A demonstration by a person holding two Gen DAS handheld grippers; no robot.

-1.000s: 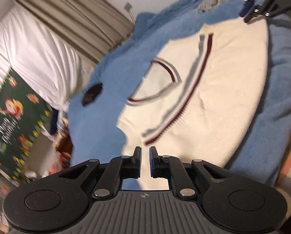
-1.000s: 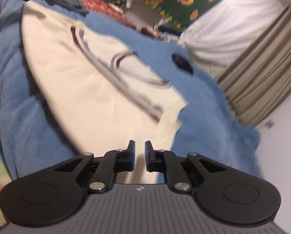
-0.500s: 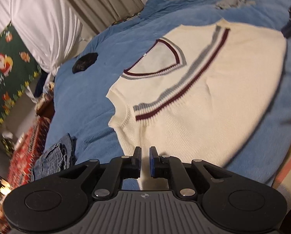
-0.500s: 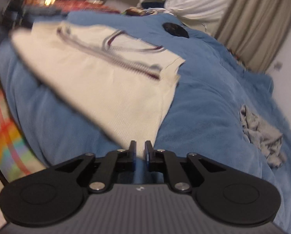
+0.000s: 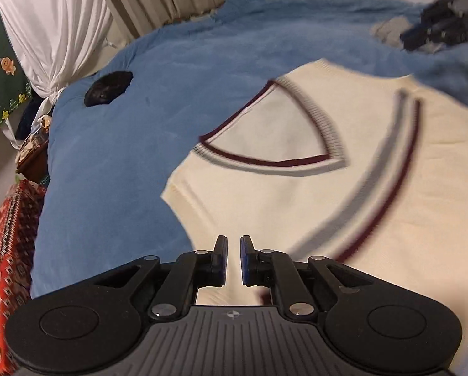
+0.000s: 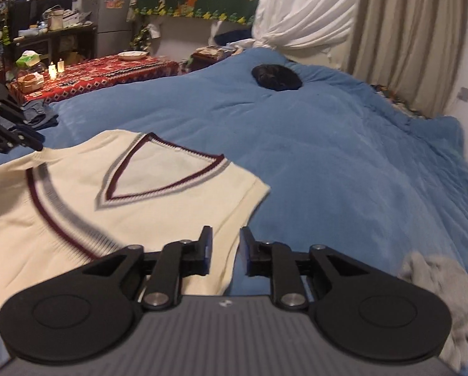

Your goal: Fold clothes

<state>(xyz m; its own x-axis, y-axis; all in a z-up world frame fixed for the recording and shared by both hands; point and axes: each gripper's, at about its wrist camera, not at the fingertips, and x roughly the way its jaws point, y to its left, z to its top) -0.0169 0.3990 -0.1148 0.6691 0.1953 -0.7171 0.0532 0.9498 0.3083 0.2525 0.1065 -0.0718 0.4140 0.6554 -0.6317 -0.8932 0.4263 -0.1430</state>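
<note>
The left gripper (image 5: 233,258) points forward with its jaws nearly together, a narrow gap between the blue-padded fingers, nothing held; the right gripper (image 6: 224,250) has its jaws parted wider, also holding nothing.

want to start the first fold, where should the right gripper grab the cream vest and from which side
Grip the cream vest at its side edge just below the armhole, which lies directly ahead of the right gripper. Come in low from the bare blue blanket side, since the vest lies flat and only that free edge offers a lip to pinch.
</note>
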